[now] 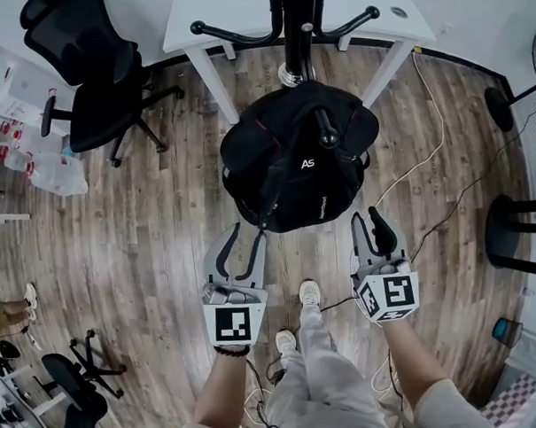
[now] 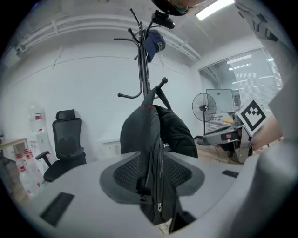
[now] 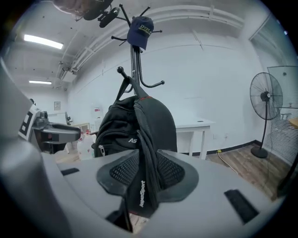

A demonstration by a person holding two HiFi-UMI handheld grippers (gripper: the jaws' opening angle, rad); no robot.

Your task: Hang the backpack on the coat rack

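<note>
The black backpack (image 1: 297, 157) hangs by its top loop from a lower hook of the black coat rack (image 1: 298, 33), its body against the pole. In the left gripper view the backpack (image 2: 158, 135) hangs straight ahead, a dangling strap showing in the gap between the jaws. My left gripper (image 1: 248, 230) is open just in front of the bag's lower edge, the strap end beside its right finger. My right gripper (image 1: 369, 217) is open too, a little off the bag's right side. In the right gripper view the backpack (image 3: 135, 125) fills the middle, with nothing pinched.
A navy cap (image 3: 139, 30) tops the rack. A white table (image 1: 215, 11) stands behind it, a black office chair (image 1: 88, 68) to the left, plastic bottles (image 1: 57, 173) beside it. Cables (image 1: 431, 145) trail over the wood floor. A fan (image 3: 267, 97) and a stool (image 1: 515, 233) stand at the right.
</note>
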